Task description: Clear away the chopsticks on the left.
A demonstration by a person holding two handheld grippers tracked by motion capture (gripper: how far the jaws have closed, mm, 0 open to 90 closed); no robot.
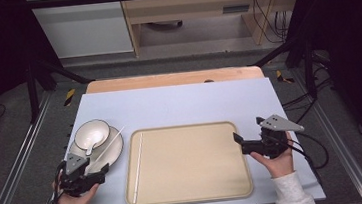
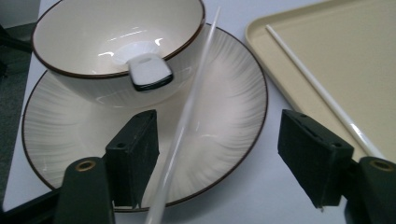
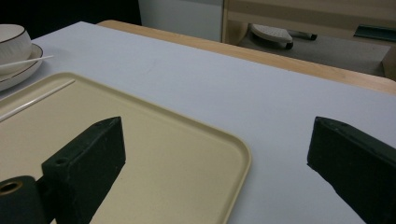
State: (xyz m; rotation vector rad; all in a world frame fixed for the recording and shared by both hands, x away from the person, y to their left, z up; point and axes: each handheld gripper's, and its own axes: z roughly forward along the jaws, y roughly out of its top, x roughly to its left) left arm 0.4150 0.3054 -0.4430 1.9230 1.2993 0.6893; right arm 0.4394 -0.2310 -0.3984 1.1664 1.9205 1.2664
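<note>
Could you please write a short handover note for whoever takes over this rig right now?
Left gripper: open, empty, its jaws either side of the white chopstick that rests across the plate.
Right gripper: open, empty, at the right edge of the tray.
A bowl with a spoon in it sits on the plate, left of the tray.
Done: the other chopstick already lies in the tray.
Left: probably grip the plate's chopstick and move it to the tray.

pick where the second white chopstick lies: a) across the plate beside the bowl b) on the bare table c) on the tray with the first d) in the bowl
a: the chopstick lies slanted across the plate beside the bowl, between the open jaws of the left gripper.
</note>
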